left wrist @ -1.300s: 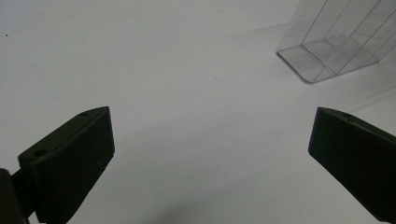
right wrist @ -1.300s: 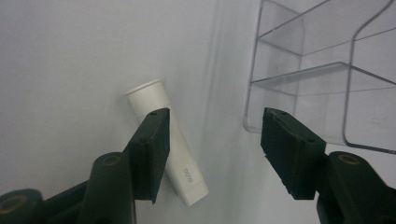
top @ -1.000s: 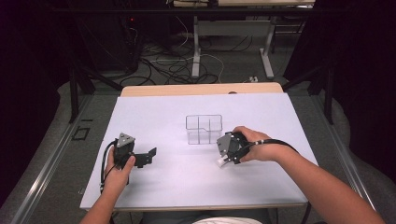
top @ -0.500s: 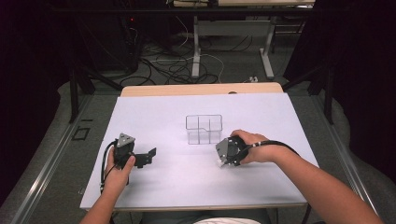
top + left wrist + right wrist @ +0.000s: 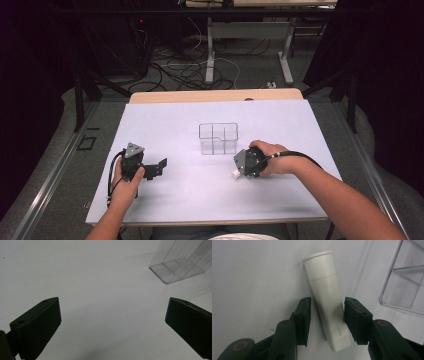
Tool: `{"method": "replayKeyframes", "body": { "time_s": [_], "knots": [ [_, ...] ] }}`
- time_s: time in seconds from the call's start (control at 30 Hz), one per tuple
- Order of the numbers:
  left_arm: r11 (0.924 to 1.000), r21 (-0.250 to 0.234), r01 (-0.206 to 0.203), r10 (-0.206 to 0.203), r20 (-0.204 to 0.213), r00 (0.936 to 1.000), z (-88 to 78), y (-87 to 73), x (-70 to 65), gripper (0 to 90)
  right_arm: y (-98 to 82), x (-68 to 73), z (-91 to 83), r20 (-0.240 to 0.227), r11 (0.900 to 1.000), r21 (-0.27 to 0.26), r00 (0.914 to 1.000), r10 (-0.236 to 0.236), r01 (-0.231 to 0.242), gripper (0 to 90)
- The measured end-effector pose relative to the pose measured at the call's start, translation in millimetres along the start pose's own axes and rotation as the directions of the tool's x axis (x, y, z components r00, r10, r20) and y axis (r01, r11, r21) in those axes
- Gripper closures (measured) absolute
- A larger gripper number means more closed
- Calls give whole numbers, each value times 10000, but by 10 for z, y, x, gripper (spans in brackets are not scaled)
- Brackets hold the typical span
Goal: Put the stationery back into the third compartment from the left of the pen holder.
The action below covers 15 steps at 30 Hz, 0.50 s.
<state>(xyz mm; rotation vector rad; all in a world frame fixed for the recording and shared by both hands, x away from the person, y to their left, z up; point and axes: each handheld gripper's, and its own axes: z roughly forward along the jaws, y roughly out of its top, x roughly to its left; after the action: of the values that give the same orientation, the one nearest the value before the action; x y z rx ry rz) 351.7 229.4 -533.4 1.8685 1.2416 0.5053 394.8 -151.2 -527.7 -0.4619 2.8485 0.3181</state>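
A white plastic tube [image 5: 323, 290] with a flared cap lies on the white table, seen small in the high view as the tube [image 5: 235, 174]. My right gripper [image 5: 327, 302] points down over it, one jaw on each side of its lower half. The right jaw is at the tube's edge and a narrow gap shows at the left jaw, so the gripper is open. In the high view the right gripper [image 5: 245, 165] sits just in front of a clear divided container [image 5: 218, 138]. My left gripper [image 5: 159, 166] rests at the table's left, open and holding nothing [image 5: 112, 312].
The clear container [image 5: 180, 262] lies ahead and to the right of the left gripper, and it is close on the right in the right gripper view [image 5: 404, 282]. The white table sheet [image 5: 165, 125] has a wooden strip along its far edge. Cables and desk legs lie on the floor beyond.
The right hand has come slightly toward the person and down from beside the container, setting its jaws around the tube. The left hand has not moved.
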Motion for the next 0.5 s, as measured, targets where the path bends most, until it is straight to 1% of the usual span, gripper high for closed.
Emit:
{"method": "replayKeyframes", "body": {
  "time_s": [0.03,0.07,0.1,0.13,0.17,0.2,0.27,0.3,0.33,0.4,0.43,0.5],
  "knots": [
    [10000,-9,-12,12,13,10000,1,0,0,2,-2,-12,-6,37,9998,64,9999,-163,163,621],
    [10000,-7,-19,19,11,10000,1,1,-1,2,-4,-13,5,105,9997,-65,9997,-238,239,628],
    [10000,-3,-15,15,14,10000,0,1,-2,2,-8,9,19,310,9996,-163,9993,-218,224,635],
    [10000,-13,-24,24,9,10000,0,1,-2,2,1,1,9,159,9989,26,9988,-458,458,645],
    [10000,-8,-17,17,6,10000,-1,1,-1,2,12,0,-3,-76,9980,223,9982,-595,597,666],
    [10000,-4,0,0,8,10000,-1,0,0,2,7,25,18,343,9985,-70,9979,-549,552,679],
    [10000,-3,-3,3,9,10000,1,-1,0,2,17,34,5,208,9971,144,9970,-744,741,691],
    [10000,-5,-8,8,11,10000,1,-1,0,2,15,43,4,330,9967,117,9962,-808,804,695],
    [10000,-10,-9,9,15,10000,0,0,-1,2,16,44,-8,205,9968,191,9967,-786,782,698],
    [10000,-12,-11,11,11,10000,0,0,-2,2,21,30,-21,-51,9946,342,9952,-974,975,701],
    [10000,-14,-10,10,9,10000,0,0,-2,2,21,32,-22,-58,9944,345,9950,-998,999,702],
    [10000,13,-7,7,9,10000,0,-1,-2,2,20,44,-19,77,9954,284,9957,-919,917,703]
  ]
}}
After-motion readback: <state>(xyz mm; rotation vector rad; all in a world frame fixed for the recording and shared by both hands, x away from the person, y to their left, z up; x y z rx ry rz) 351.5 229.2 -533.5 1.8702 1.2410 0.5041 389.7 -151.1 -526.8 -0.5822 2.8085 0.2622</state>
